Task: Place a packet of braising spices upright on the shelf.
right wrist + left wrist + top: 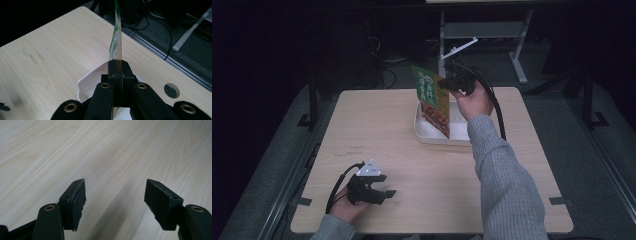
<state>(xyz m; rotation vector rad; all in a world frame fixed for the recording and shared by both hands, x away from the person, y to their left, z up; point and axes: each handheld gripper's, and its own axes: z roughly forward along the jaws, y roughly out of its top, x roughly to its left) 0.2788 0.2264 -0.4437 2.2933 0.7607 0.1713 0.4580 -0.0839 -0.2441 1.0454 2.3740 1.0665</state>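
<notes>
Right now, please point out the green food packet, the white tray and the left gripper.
green food packet [432, 100], high view, on its printed front face.
white tray [439, 139], high view, on its near rim.
left gripper [115, 202], left gripper view, midway between its open fingertips.

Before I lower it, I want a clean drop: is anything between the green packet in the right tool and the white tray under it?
Nothing visible. The right tool is shut on the green packet, which hangs upright over the white tray. The tray's visible part looks bare, and the left tool rests open near the table's front edge.
</notes>
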